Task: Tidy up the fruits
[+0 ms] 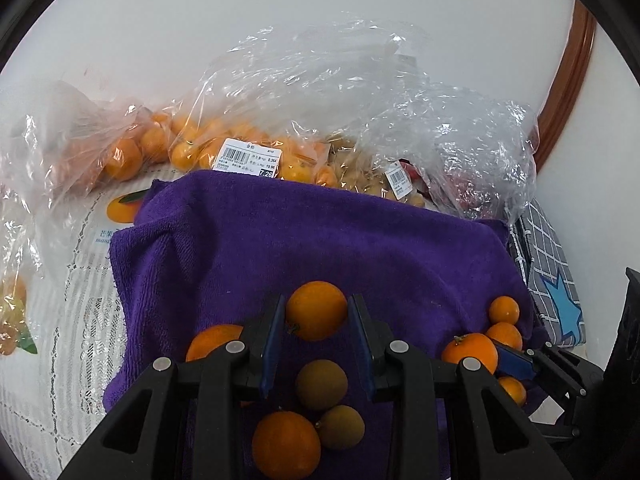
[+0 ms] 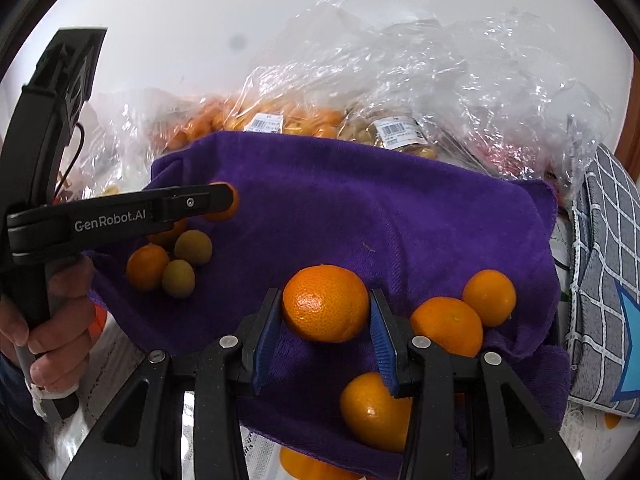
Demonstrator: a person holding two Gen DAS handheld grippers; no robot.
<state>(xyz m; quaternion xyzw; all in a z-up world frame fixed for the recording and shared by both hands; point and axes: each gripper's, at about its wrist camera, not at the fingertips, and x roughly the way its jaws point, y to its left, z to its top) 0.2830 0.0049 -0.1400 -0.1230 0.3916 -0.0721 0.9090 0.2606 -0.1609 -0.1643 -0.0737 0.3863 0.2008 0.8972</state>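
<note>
On the left of the purple towel (image 1: 320, 248), the left gripper (image 1: 316, 320) had its blue-padded fingers (image 1: 269, 344) closed on a small orange fruit (image 1: 316, 310), one pad pressed to each side. Beneath it on the cloth lay two dull greenish-brown fruits (image 1: 321, 385), touching each other, with another orange fruit (image 1: 286, 444) just beside them and one more (image 1: 212, 342) partly hidden behind the left finger. In the right wrist view that same gripper reached in from the left, gripped by the person's left hand (image 2: 52, 320).

Farther right, the right gripper (image 2: 326, 316) clasped a larger mandarin (image 2: 325, 303) between its pads, raised just over the towel. Three more mandarins lay near it: two (image 2: 447, 326) touching one another to its right, and one (image 2: 374, 410) under the right finger at the towel's near edge.

Behind the towel, along the white wall, stood clear plastic bags (image 1: 248, 136) of orange fruit with printed price labels (image 1: 249, 159), then a bag of pale yellowish fruit (image 2: 384, 136). At the far right lay a grey checked cloth (image 2: 604, 280) bearing a blue star.
</note>
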